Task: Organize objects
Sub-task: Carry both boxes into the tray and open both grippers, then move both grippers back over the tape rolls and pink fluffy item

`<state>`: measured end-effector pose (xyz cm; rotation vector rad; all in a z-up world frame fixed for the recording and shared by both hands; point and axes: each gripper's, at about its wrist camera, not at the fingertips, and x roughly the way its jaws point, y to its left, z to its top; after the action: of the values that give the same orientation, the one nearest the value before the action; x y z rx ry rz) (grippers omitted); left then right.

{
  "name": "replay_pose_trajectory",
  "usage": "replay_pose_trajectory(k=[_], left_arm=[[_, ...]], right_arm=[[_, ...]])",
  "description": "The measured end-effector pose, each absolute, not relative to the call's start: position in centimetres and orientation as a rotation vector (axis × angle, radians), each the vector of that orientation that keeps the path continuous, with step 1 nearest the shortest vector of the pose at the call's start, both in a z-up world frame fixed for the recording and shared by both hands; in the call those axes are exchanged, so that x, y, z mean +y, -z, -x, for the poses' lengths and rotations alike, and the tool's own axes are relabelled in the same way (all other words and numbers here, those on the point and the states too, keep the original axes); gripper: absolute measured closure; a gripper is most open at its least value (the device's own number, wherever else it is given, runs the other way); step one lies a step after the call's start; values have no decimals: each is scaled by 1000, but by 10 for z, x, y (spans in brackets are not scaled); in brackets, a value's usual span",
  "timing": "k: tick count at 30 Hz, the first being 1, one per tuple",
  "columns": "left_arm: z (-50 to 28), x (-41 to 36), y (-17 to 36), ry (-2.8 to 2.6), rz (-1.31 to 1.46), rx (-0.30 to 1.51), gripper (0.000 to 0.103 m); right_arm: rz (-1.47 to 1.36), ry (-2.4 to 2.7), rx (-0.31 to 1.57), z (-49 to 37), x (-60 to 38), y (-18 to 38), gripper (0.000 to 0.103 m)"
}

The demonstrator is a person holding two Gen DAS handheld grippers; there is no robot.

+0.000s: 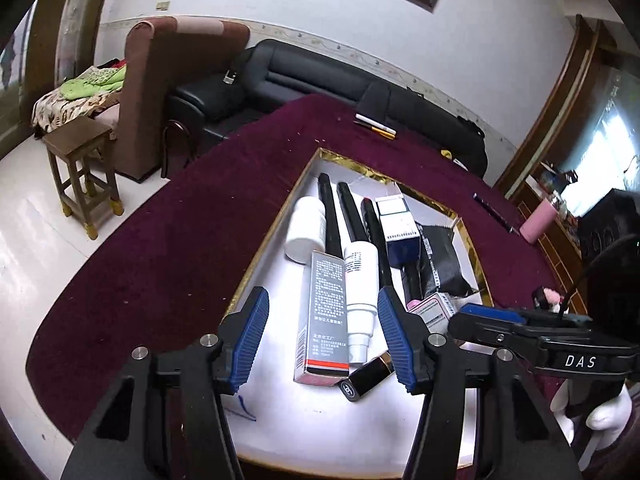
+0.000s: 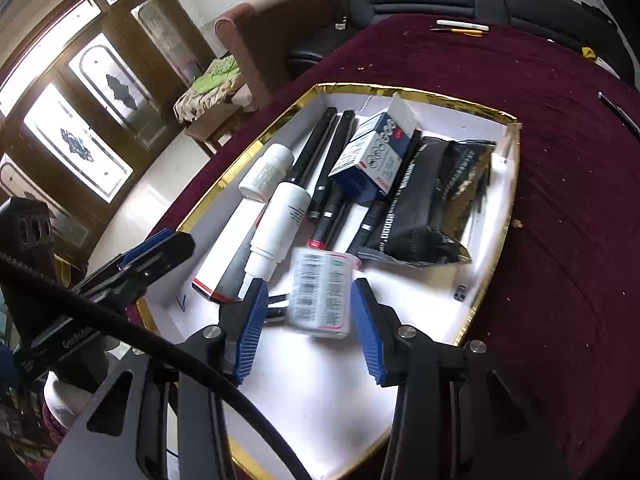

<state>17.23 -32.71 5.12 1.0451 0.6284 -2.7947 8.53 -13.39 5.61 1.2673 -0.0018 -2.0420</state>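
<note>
A white gold-rimmed tray on the maroon tablecloth holds a white bottle, a spray bottle, a grey box, black pens, a blue carton, a black pouch and a black lipstick. My left gripper is open over the grey box and spray bottle. My right gripper is open around a barcoded pink-and-white box, which looks blurred; I cannot tell if it rests on the tray.
Two pens lie on the cloth at the table's far edge, another dark pen to the right. A black sofa, a brown armchair and a wooden stool stand beyond the table.
</note>
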Motion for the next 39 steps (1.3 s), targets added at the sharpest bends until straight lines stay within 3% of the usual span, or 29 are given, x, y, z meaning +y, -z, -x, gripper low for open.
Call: replay_pose_trajectory(k=[13,20,30,35,39], left_arm=[[-183,-279,-88,2922,-1032,626,53],[-159,-213,-105,3080,-1201,668,53],[-104,-70,-101,3217,-1510,286,53],[-82,-17,-90,3223,-1604,106,53],[-71,-3,-78,3193,-1685,107,53]], right_arm=[[-1181,2147,-253,-97,-40,-79,59],[-1149,2263,-519,-94,73,-81,58],[-1106,2499,-838,-87,240,-70,53],[-1140,2542,-767,-72,256,-69,53],[-1191,2594,-502,-59,236,-69,53]])
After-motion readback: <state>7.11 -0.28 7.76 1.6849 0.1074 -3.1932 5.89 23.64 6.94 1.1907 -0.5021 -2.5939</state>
